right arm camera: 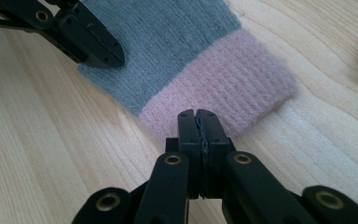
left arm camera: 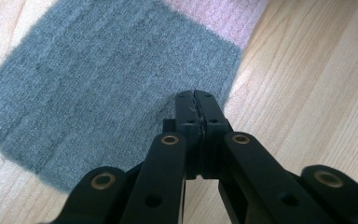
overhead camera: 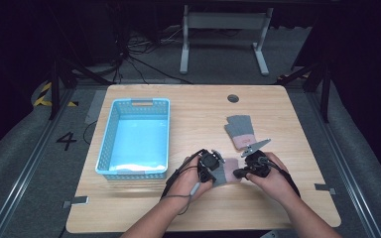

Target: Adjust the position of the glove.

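Pinching is the step right now: both tongs sit on the near glove (overhead camera: 226, 171), one at each end. The left gripper (left arm camera: 196, 100) has its jaws pressed together at the edge of the grey part, and it looks to be nipping the wool there. The right gripper (right arm camera: 198, 119) has its jaws pressed together on the rim of the pink cuff (right arm camera: 223, 88), and it seems to hold a bit of that rim. This glove lies flat on the table (overhead camera: 297, 129) between the two tongs. Past the right gripper lies a second glove (overhead camera: 240, 130), well apart. Far off to the left of the left gripper stands the blue basket (overhead camera: 108, 141). Next, I think both tongs must lift together and keep their hold, so the glove does not slip out
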